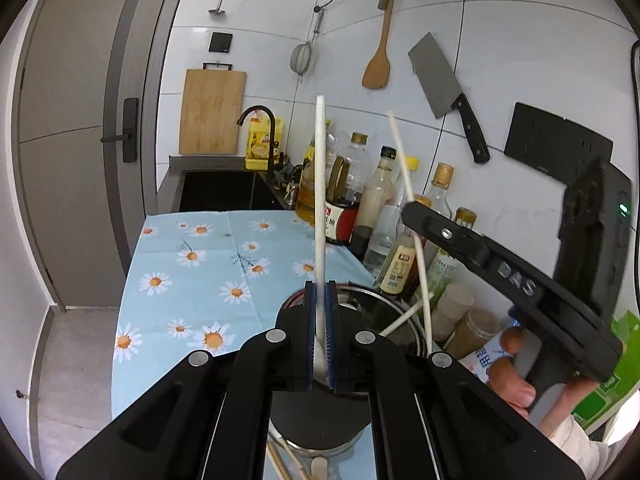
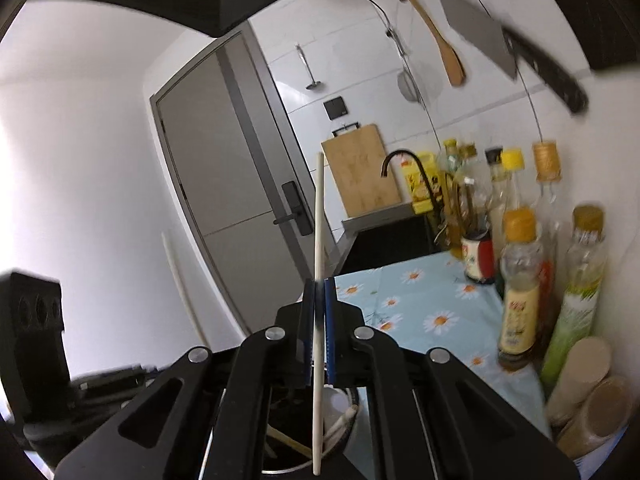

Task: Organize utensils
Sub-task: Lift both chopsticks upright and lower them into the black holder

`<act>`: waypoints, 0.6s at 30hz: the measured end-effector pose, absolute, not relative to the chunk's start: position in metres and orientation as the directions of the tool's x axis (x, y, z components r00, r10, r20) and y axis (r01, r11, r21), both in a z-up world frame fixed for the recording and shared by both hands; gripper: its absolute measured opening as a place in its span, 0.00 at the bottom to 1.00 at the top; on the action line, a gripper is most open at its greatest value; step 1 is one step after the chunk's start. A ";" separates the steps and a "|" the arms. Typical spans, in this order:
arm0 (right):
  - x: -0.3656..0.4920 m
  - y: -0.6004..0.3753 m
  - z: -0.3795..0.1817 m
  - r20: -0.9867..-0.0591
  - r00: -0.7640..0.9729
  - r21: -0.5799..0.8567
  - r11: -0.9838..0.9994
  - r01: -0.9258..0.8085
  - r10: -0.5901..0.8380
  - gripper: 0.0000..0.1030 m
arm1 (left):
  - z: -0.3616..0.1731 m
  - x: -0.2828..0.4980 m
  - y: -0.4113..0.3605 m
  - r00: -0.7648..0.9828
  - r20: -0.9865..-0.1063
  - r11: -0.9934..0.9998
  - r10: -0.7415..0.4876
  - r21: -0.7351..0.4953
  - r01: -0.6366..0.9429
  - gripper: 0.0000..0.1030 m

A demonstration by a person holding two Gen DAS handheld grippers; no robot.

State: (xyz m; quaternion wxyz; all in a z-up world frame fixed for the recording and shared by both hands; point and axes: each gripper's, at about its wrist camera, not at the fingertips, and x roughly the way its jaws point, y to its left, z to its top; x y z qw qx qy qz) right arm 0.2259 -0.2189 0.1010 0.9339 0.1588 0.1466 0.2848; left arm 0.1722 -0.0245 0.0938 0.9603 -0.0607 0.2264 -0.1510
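My left gripper (image 1: 320,316) is shut on a white spoon (image 1: 320,184), held upright over a dark round utensil holder (image 1: 384,320) on the daisy-print cloth (image 1: 200,264). My right gripper (image 2: 319,320) is shut on a white chopstick (image 2: 318,240), held upright with its lower end over the same holder (image 2: 304,440). The right gripper also shows in the left wrist view (image 1: 416,216), up and to the right, with its chopstick (image 1: 404,176). More chopsticks (image 1: 400,322) lean inside the holder. The spoon shows at the left in the right wrist view (image 2: 180,280).
Several sauce and oil bottles (image 1: 384,200) crowd the wall side of the counter, with two cork-lidded jars (image 1: 468,320) beside the holder. A sink (image 1: 224,192) with black faucet lies beyond the cloth. A cleaver (image 1: 440,80), wooden spatula (image 1: 380,56) and strainer hang on the wall.
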 end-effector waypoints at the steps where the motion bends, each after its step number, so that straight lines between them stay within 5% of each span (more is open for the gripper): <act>1: 0.230 -0.220 0.101 -0.176 0.786 0.415 0.769 -0.486 0.592 0.06 | 0.093 0.172 -0.024 0.851 -0.422 0.948 -0.314 -0.183 0.259 0.04; 9: 0.259 -0.228 0.095 -0.152 0.755 0.584 0.674 -0.452 0.638 0.06 | 0.093 0.171 -0.026 0.852 -0.429 0.954 -0.299 -0.157 0.256 0.04; 18: 0.228 -0.208 0.089 -0.214 0.775 0.390 0.779 -0.491 0.595 0.06 | 0.093 0.171 -0.027 0.850 -0.432 0.954 -0.300 -0.150 0.260 0.04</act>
